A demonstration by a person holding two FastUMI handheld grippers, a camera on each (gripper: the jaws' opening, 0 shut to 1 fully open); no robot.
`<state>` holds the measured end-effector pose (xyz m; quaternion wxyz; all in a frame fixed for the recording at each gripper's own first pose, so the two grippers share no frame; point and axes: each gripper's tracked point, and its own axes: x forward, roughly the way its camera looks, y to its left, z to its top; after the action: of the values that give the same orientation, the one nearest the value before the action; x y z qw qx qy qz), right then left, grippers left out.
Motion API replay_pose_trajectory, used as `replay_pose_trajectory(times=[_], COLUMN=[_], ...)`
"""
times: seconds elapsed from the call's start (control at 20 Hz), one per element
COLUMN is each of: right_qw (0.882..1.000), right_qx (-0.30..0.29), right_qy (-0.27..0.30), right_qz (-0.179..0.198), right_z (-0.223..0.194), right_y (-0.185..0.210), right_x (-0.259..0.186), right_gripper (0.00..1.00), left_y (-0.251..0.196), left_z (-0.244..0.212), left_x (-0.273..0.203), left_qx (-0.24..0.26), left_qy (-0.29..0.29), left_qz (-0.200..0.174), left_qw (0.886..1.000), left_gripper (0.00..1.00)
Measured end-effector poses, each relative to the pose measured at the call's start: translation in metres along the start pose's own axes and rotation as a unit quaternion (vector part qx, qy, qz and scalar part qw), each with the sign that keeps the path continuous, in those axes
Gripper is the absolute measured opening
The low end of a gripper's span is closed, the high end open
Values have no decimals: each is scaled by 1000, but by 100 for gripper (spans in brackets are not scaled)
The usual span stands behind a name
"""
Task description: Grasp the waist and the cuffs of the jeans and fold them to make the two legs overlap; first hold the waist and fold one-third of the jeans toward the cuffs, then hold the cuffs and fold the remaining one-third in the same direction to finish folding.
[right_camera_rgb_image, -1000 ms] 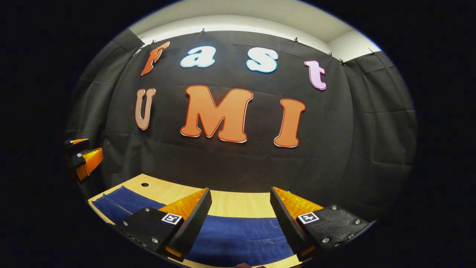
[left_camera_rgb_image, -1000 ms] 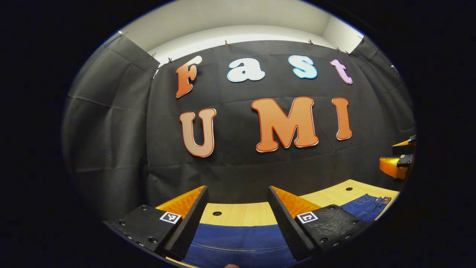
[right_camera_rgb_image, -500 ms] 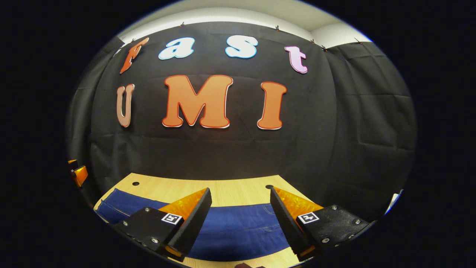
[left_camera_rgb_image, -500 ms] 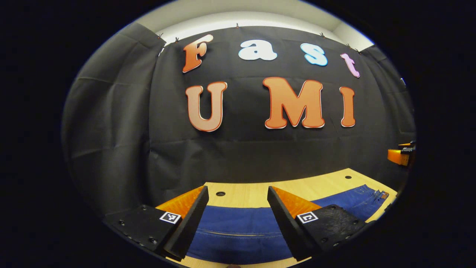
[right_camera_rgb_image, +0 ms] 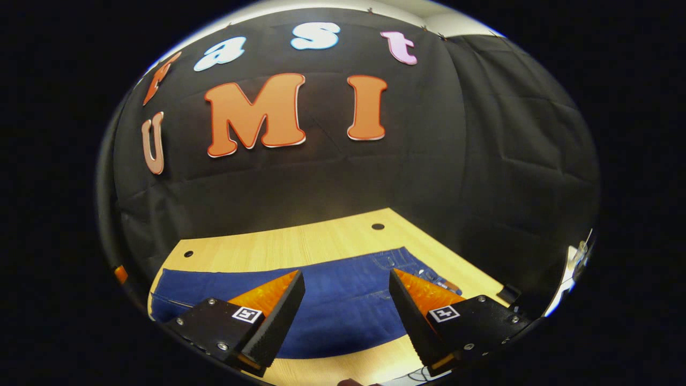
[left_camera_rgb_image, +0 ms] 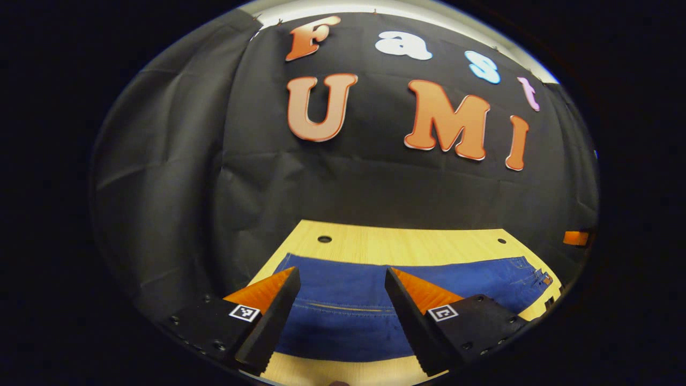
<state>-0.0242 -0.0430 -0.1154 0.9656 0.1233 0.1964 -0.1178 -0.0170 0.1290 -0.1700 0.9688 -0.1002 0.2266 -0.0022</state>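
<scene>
Both hand-held grippers gaping, above jeans (left_camera_rgb_image: pixel 375 284)

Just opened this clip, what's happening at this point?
A person holds a two-finger gripper in each hand above a pair of blue jeans spread flat on a light wooden table. The left gripper hangs over the leg end of the jeans, and the right gripper hangs over the waist end. Both sets of fingers are spread apart with nothing between them, and the denim lies flat, so no grasp or fold has started.
</scene>
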Motion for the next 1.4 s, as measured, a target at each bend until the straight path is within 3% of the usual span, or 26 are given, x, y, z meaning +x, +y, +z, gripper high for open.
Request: replay_pose_trajectory(times=[0.3,0.5,0.65,0.85,1.0,1.2,1.4], right_qw=[993,980,967,944,927,916,906], right_qx=[82,141,178,241,283,303,320], right_qy=[83,141,182,223,243,259,274], right_qz=[-14,-25,-28,-31,-34,-42,-47], right_z=[-41,-71,-96,-116,-124,-135,-145], right_y=[-45,-73,-89,-106,-117,-127,-136], right_x=[37,59,73,88,97,106,112], right_gripper=[97,97,97,97,96,96,96], left_y=[21,29,37,51,57,67,80], left_z=[-36,-80,-109,-137,-146,-153,-174], left_x=[14,23,24,24,25,25,17], left_qx=[-69,-145,-226,-346,-389,-445,-472], left_qy=[69,136,179,210,225,239,252], left_qz=[27,38,52,76,97,118,130], left_qw=[995,979,956,911,888,855,835], left_gripper=[97,98,98,98,98,98,98])
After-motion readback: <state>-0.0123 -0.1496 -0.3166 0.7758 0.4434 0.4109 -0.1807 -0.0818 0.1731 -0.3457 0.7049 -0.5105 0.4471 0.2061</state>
